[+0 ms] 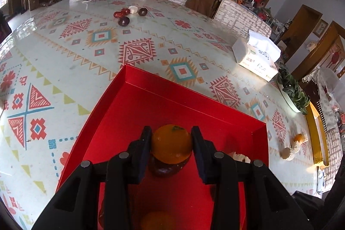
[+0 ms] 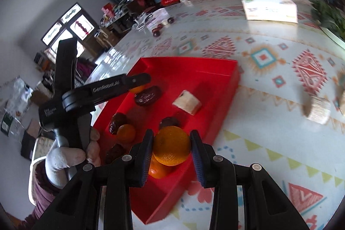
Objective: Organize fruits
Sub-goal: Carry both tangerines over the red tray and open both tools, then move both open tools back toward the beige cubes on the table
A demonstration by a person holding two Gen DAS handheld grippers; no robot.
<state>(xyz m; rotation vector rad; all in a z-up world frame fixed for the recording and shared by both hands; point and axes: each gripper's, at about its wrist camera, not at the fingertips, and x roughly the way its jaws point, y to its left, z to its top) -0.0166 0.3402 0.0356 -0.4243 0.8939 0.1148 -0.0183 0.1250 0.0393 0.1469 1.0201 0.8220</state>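
My left gripper (image 1: 171, 144) is shut on an orange (image 1: 171, 143) and holds it over the red tray (image 1: 127, 79), just above a dark date (image 1: 165, 168). It also shows in the right wrist view (image 2: 138, 82), above the tray's far left side. My right gripper (image 2: 171, 147) is shut on a second orange (image 2: 171, 146) over the tray's near corner (image 2: 235, 72). In the tray lie several dark dates (image 2: 147, 96), a small orange (image 2: 126, 133), a pale cube (image 2: 187, 103) and another orange (image 2: 158, 171) under my right gripper.
Dark fruits and a white piece (image 1: 129, 13) lie far across the patterned table (image 1: 86, 70). A tissue box (image 1: 257, 57) and a plant in a white dish (image 1: 292, 89) stand at the right. An orange and pale pieces (image 1: 294, 144) lie right of the tray.
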